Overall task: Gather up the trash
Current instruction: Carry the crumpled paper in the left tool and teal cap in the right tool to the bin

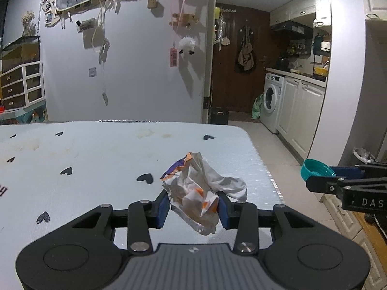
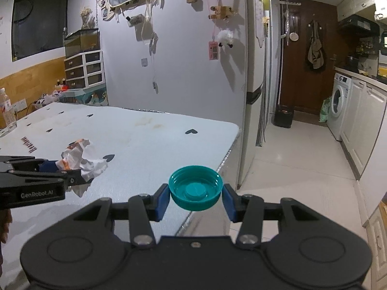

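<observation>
Left wrist view shows your left gripper (image 1: 193, 207) clamped on a crumpled wrapper (image 1: 200, 193) — white paper with orange and purple print — its blue pads (image 1: 162, 206) pressing in from both sides, and the wrapper is held clear above the table (image 1: 96, 164), a pale blue top printed with black hearts. Off to the right in that same view your right gripper (image 1: 321, 172) reaches in from the edge of the picture with a teal bottle cap (image 1: 312, 168) at its tip, out beyond the table's corner and over the tiled floor (image 1: 278, 145). From the right wrist view you see that cap (image 2: 196, 188) from above, open side up, pinched between the right gripper's (image 2: 196, 200) two blue pads (image 2: 161, 201) and hanging just past the table's (image 2: 145, 133) metal-trimmed edge. The left gripper (image 2: 60, 171) comes in from the left there, the wrapper (image 2: 82, 159) bunched at its tip over the table. A clear plastic bottle (image 2: 7, 111) stands upright at the far left edge of the table — well apart from both grippers. Beyond the table stand a washing machine (image 2: 338, 101) and white cabinets (image 2: 365, 125) along the kitchen wall
</observation>
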`<state>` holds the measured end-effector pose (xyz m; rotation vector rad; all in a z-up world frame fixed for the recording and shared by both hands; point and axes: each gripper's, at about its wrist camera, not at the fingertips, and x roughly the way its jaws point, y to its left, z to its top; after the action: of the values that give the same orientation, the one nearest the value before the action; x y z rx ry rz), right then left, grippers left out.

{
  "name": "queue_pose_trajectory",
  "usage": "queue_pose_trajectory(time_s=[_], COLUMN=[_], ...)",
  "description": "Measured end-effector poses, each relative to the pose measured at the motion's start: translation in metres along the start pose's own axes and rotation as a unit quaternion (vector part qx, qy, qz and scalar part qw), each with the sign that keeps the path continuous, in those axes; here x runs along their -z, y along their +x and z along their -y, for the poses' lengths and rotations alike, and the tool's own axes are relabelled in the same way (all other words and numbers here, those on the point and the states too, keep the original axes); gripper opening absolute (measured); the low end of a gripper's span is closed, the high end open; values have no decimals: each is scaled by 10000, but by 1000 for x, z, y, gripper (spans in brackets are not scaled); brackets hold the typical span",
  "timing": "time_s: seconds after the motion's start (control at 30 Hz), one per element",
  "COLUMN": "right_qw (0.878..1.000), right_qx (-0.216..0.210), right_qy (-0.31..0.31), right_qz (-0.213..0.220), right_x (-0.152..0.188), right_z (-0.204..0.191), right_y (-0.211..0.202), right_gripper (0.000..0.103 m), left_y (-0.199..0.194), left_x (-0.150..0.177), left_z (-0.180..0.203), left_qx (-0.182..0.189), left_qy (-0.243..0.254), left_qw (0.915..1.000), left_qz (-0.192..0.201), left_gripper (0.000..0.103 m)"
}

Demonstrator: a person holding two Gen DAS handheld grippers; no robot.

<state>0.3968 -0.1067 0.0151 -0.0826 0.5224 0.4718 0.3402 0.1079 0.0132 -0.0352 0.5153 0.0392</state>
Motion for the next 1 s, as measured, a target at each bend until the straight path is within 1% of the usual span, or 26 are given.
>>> queue_pose_trajectory(time_s=[0.3, 0.57, 0.8, 1.0], right_qw=[9997, 9988, 9971, 9944], right_qx=[129, 330, 559, 793], right_qy=[135, 269, 467, 684], right_qz=[134, 259, 242, 127], right_x=[19, 39, 64, 92], right_z=[19, 46, 79, 117], right_y=[-45, -89, -120, -141], right_gripper=[48, 48, 48, 48], left_y=[-24, -38, -35, -18], left_x=[2, 11, 25, 43], left_z=[38, 92, 148, 201], left_qx=[197, 594, 946, 1236], left_qy=[171, 380, 604, 812], left_qw=[9996, 9975, 9936, 9880], left_qz=[114, 106, -101, -441], left_gripper=[42, 42, 42, 42])
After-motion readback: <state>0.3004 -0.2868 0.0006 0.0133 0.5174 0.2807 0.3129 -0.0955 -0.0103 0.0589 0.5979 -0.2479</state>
